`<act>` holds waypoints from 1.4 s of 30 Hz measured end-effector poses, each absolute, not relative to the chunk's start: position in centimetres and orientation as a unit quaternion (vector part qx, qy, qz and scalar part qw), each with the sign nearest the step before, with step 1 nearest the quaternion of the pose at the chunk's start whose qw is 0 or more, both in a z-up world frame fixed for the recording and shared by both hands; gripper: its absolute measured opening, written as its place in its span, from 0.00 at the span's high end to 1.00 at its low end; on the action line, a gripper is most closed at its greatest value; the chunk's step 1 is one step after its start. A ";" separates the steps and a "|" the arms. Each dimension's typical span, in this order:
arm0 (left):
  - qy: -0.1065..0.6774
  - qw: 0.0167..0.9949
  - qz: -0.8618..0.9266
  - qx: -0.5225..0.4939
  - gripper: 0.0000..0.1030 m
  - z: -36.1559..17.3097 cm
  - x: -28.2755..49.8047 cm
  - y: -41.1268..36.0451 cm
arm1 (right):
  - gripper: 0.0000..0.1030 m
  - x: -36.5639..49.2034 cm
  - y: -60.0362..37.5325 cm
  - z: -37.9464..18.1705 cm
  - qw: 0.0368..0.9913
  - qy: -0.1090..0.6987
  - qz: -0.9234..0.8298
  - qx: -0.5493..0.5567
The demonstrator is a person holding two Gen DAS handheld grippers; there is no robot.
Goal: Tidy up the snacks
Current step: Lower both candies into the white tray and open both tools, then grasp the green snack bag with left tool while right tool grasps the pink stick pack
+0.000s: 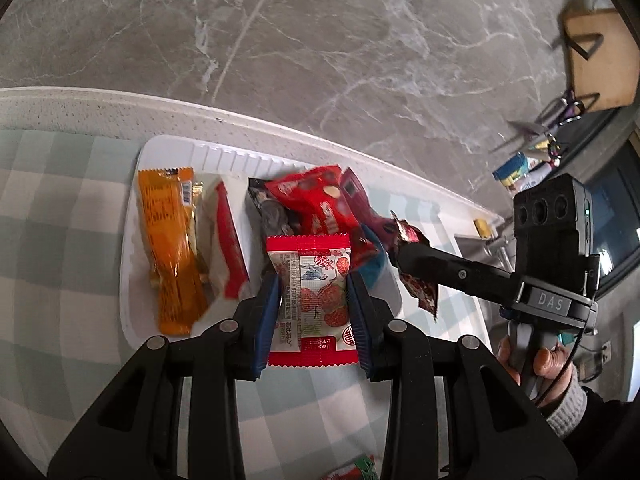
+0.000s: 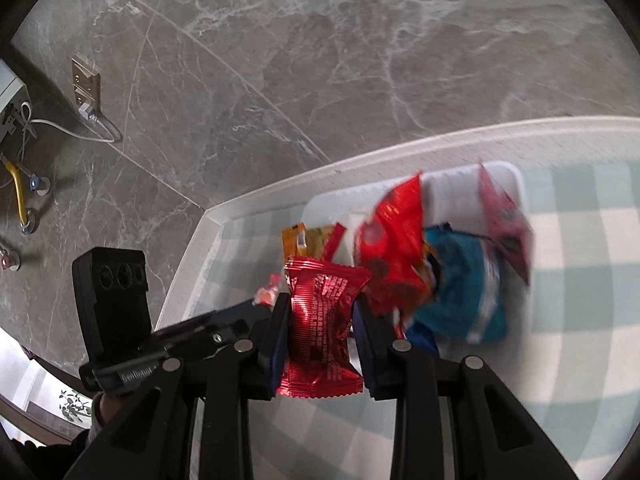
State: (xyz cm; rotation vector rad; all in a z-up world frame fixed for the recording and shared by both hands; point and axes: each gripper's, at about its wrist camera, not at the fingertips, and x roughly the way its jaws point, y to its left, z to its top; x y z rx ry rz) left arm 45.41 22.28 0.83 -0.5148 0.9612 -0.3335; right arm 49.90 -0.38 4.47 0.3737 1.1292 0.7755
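The left gripper (image 1: 314,312) is clamped on a red and white snack packet (image 1: 314,292), with one blue pad on each long side. The packet's long way runs straight out along the fingers, and its far end pokes over the near edge of the white tray (image 1: 168,152). The right gripper (image 2: 320,320) is squeezed onto a shiny red packet (image 2: 320,312) in the same way, long side pointing out, and it hangs over the tray's right part. So both packets are up in the air, and the tray lies just ahead and below both of them. The left one looks nearer to the bare strip in the middle of the tray, I think. Farther out, an orange packet (image 1: 172,248) lies long-ways on the tray's left side, and a heap of red packets (image 1: 320,204) and a blue one (image 2: 464,280) fills the right.
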 end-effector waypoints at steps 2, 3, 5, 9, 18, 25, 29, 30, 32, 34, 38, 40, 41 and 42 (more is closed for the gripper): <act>0.455 0.842 -0.155 -0.246 0.70 0.6 46.0 22.6 | 0.68 50.6 0.1 4.3 0.757 0.520 0.357 0.172; 0.455 0.841 -0.155 -0.247 0.70 0.5 46.1 22.6 | 0.68 51.1 0.5 4.2 0.756 0.521 0.358 0.173; 0.455 0.841 -0.152 -0.251 0.70 0.2 46.8 22.9 | 0.68 51.7 0.7 4.1 0.756 0.520 0.357 0.175; 0.455 0.842 -0.143 -0.254 0.70 -0.2 47.9 23.3 | 0.68 53.0 1.6 3.7 0.757 0.518 0.358 0.175; 0.454 0.849 -0.116 -0.244 0.60 -0.9 49.4 23.9 | 0.58 54.3 3.0 3.3 0.766 0.514 0.356 0.150; 0.448 0.852 -0.105 -0.250 0.57 -1.0 48.8 24.1 | 0.53 53.5 2.6 4.1 0.778 0.496 0.357 0.146; 0.444 0.857 -0.104 -0.240 0.55 -0.3 47.7 23.6 | 0.53 52.1 1.3 4.8 0.783 0.486 0.357 0.152; 0.443 0.858 -0.105 -0.237 0.55 -0.1 47.3 23.4 | 0.53 51.5 0.9 4.9 0.784 0.485 0.356 0.151; 0.443 0.861 -0.104 -0.228 0.55 0.3 46.4 23.0 | 0.53 50.5 0.2 5.0 0.786 0.484 0.355 0.150; 0.442 0.864 -0.107 -0.216 0.53 0.7 45.2 22.4 | 0.52 49.3 -0.7 5.1 0.787 0.484 0.353 0.148; 0.448 0.866 -0.114 -0.189 0.52 1.0 42.7 20.8 | 0.51 46.3 -2.5 5.0 0.789 0.488 0.348 0.134; 0.454 0.865 -0.122 -0.176 0.52 0.9 41.6 19.9 | 0.50 44.5 -3.3 5.1 0.793 0.488 0.345 0.121; 0.457 0.864 -0.125 -0.169 0.52 0.8 40.9 19.4 | 0.50 43.6 -3.7 5.1 0.794 0.486 0.345 0.114; 0.461 0.863 -0.129 -0.160 0.52 0.7 40.1 18.7 | 0.49 42.5 -4.0 5.2 0.797 0.485 0.344 0.102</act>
